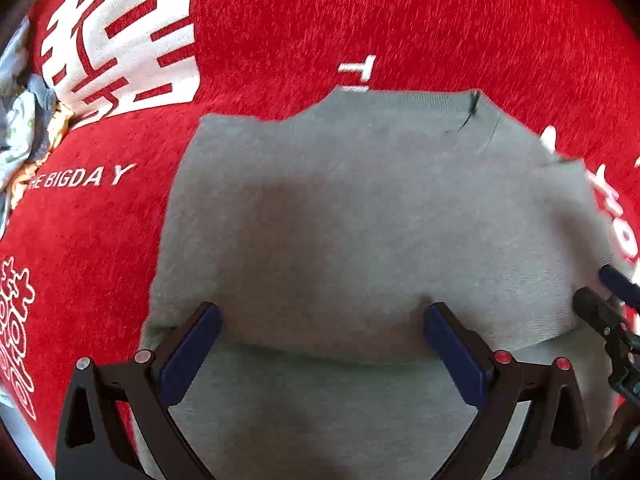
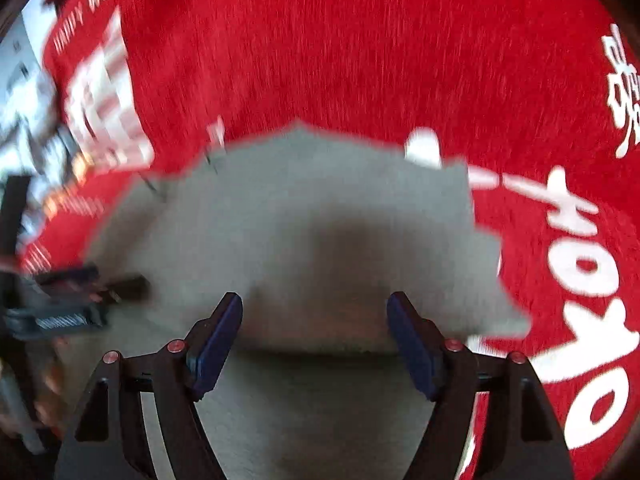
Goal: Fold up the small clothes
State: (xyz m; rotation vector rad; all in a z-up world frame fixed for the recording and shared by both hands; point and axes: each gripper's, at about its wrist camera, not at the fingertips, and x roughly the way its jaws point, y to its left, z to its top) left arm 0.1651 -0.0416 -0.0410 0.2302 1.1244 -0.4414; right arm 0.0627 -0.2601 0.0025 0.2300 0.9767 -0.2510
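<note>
Grey garment [image 1: 360, 208]: matt soft knit cloth; red cover [image 1: 360, 20]: fuzzy napped cloth w/ white print

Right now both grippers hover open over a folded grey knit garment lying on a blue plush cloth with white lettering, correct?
Not quite: the plush cloth is red, not blue, as both wrist views show. The rest holds: the left gripper and right gripper are open over the folded grey knit garment, pads gripping nothing.

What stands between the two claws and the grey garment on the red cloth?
Nothing visible does. The left claw and right claw both hang open directly over the grey garment, with only bare fabric showing between their blue pads.
</note>
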